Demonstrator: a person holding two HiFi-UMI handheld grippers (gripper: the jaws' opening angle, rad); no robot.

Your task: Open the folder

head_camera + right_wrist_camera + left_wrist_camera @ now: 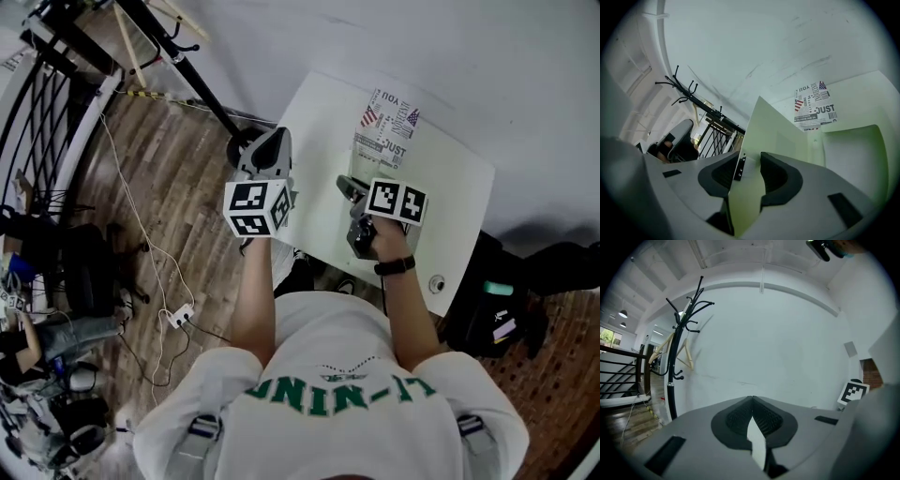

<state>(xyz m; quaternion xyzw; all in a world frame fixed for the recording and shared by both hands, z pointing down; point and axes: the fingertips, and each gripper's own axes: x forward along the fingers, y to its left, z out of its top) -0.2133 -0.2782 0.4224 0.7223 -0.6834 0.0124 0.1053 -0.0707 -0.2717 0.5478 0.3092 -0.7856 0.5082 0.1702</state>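
1. A white rectangular table (469, 187) carries the pale green plastic folder (853, 157). Its lower leaf lies flat on the table, and its front cover (773, 131) stands raised above the table, seen edge on.
2. The right gripper (349, 186) (749, 157) is over the middle of the table, tilted down. Its jaws stand a little apart with the raised cover between them, and the right-hand pad is clear of it.
3. The left gripper (274, 139) (752, 401) hangs at the table's left edge, nearly level and aimed at the white wall (778, 343). Its jaws are pressed together at the tips.
4. A printed black-and-white sheet (389, 122) lies on the table's far part.
5. A black metal coat stand (677, 357) rises from the wooden floor (169, 216) just off the table's left side.
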